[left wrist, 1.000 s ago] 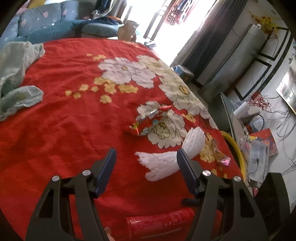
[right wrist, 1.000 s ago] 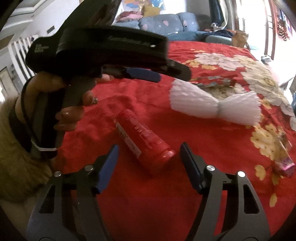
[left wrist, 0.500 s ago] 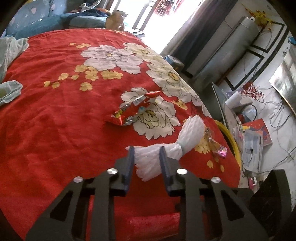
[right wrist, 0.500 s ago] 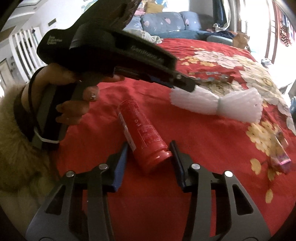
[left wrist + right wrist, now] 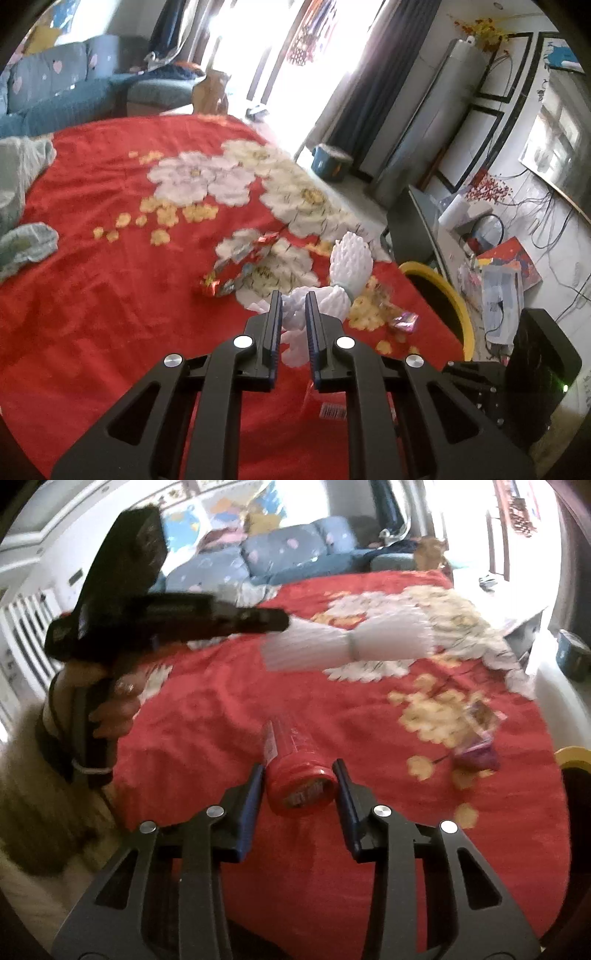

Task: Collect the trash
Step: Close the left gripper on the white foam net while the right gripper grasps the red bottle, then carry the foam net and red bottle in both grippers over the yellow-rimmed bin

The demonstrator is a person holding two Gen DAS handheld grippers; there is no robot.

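We are squeezing the white foam net with our left gripper and the red can with our right gripper, above the red cloth.

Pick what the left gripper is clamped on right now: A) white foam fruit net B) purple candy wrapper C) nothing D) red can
A: the left gripper has its fingers pinched on one end of the white foam fruit net, which the right wrist view shows carried above the red tablecloth.
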